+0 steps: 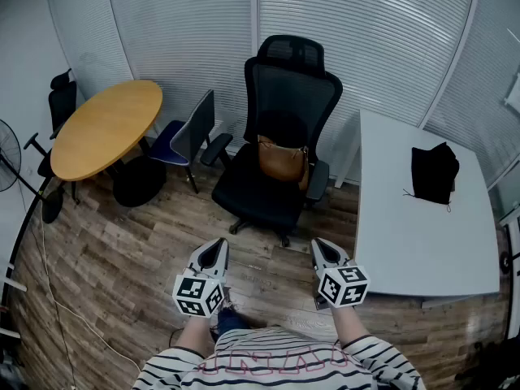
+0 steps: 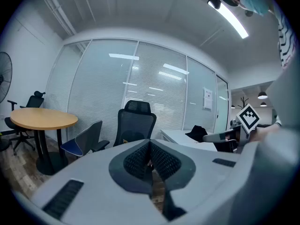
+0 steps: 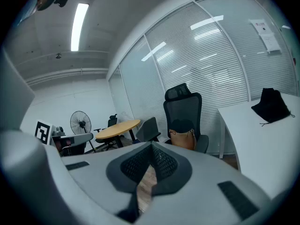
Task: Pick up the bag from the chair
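A brown leather bag (image 1: pixel 283 161) stands upright on the seat of a black mesh office chair (image 1: pixel 291 96), leaning against its backrest. The right gripper view shows the bag (image 3: pixel 182 138) on the same chair (image 3: pixel 183 110). In the left gripper view the chair (image 2: pixel 135 124) shows, with the bag mostly hidden behind my jaws. My left gripper (image 1: pixel 214 255) and right gripper (image 1: pixel 325 253) are held low in front of the person, well short of the chair, both shut and empty.
A white desk (image 1: pixel 406 210) with a black bag (image 1: pixel 433 173) on it stands right of the chair. A round wooden table (image 1: pixel 106 127), a small grey-and-blue chair (image 1: pixel 185 132), another black chair (image 1: pixel 61 96) and a fan (image 1: pixel 8 157) stand at the left. Blinds line the glass wall.
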